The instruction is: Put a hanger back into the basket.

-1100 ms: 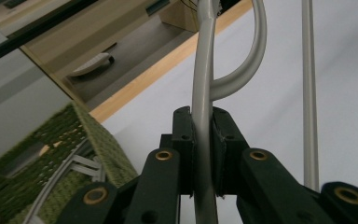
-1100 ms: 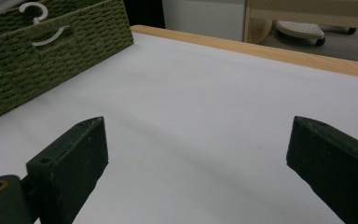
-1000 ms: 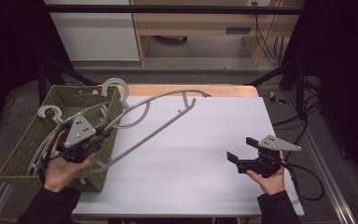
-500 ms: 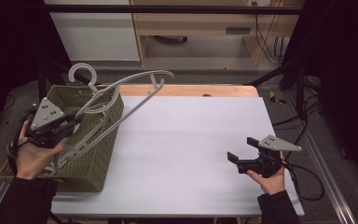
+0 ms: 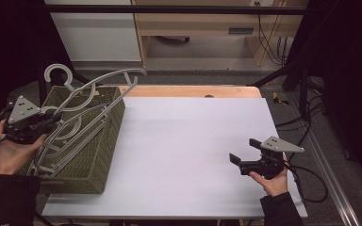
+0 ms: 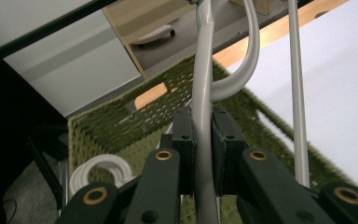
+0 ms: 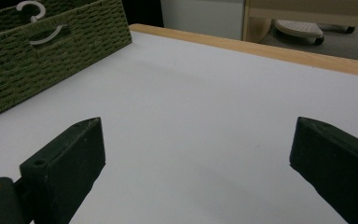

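A grey plastic clothes hanger (image 5: 104, 80) is held up over the green woven basket (image 5: 101, 160) at the table's left edge. My left gripper (image 5: 52, 120) is shut on its bar, which passes between the black pads in the left gripper view as hanger (image 6: 204, 93). Other grey hangers (image 5: 70, 136) lie inside the basket, and a white hook (image 6: 98, 170) rests at its bottom. My right gripper (image 5: 241, 157) hovers low over the white table top (image 5: 184, 141) at the right, open with nothing between its fingers (image 7: 70, 163).
The basket (image 7: 37, 56) stands at the table's left end, with a hanger hook showing above its rim. A wooden strip (image 5: 188, 91) runs along the table's far edge. A cable (image 5: 306, 179) trails off the right side. White and wooden cabinets (image 5: 99, 33) stand behind.
My left gripper has carried the hanger leftward off the table and over the basket, and the hanger has dropped lower toward it. The right gripper has stayed where it was.
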Demonstrator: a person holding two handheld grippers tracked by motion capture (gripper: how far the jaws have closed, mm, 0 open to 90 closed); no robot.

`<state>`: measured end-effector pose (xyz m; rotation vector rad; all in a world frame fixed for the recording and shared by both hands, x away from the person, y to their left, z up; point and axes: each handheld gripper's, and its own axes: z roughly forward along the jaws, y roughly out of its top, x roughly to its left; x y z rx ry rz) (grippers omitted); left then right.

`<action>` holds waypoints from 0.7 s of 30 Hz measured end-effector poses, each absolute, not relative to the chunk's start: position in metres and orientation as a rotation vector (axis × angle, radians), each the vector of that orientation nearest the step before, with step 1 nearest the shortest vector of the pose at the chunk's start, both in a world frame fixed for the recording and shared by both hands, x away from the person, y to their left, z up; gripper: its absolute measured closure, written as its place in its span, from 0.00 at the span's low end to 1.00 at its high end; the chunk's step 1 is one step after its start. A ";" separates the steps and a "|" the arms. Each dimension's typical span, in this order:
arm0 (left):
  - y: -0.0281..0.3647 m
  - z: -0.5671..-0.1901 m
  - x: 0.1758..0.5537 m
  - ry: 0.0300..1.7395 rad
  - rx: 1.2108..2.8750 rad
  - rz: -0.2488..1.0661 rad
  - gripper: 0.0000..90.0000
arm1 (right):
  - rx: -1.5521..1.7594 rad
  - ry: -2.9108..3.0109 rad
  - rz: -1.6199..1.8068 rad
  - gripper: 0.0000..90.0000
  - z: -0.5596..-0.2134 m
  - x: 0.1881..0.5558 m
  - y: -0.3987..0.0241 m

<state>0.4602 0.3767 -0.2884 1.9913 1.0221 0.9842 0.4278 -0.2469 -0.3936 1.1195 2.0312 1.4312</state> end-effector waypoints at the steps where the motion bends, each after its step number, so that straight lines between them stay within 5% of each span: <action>1: 0.380 -0.290 0.461 1.031 1.991 0.990 0.90 | 1.123 2.030 1.431 0.04 -0.394 0.428 -0.247; 21: 0.431 -0.319 0.467 1.162 1.990 1.011 0.90 | 1.115 2.049 1.421 0.04 -0.395 0.429 -0.245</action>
